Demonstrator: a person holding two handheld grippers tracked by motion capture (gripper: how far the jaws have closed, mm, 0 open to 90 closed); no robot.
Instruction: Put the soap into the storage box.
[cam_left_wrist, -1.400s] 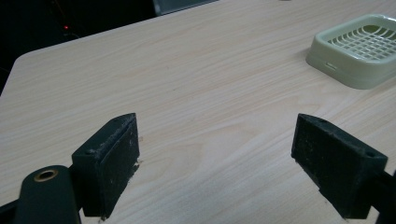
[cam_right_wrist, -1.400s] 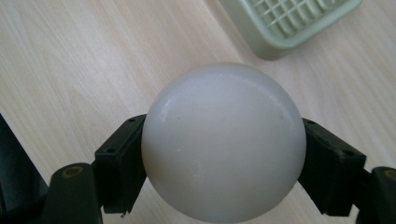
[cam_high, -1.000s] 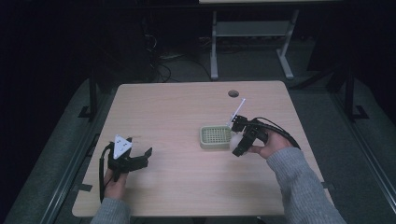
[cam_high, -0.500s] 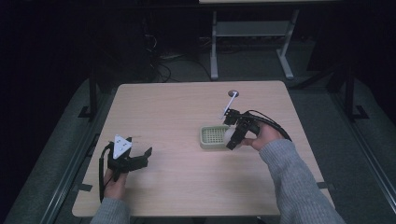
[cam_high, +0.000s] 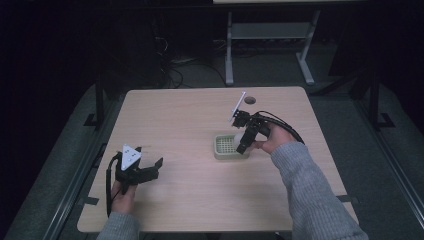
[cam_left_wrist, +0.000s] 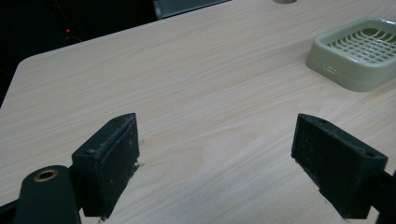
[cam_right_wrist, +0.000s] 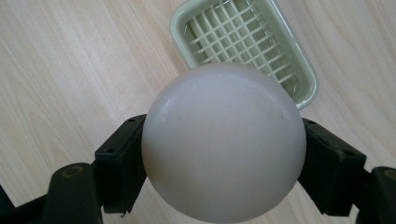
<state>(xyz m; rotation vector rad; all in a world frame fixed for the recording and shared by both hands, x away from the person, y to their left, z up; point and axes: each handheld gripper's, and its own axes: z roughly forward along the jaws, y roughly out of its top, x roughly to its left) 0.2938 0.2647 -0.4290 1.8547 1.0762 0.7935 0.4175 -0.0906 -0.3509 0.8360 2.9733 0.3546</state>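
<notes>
The right gripper (cam_high: 243, 141), jaws clenched on a white ball (cam_right_wrist: 223, 142), has swung over the green tray (cam_high: 225, 148), likely to drop it in, while the left gripper (cam_left_wrist: 215, 163) rests released on the counter (cam_high: 190, 120).

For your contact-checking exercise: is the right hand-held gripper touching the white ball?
Touching. In the right gripper view, the right hand-held gripper has both black jaws pressed against opposite sides of the white ball.

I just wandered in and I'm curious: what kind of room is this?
Probably a lab or recording room: a bare wooden table in a dark space, cables on the floor behind it, and a person working a handheld claw over a green tray.
</notes>
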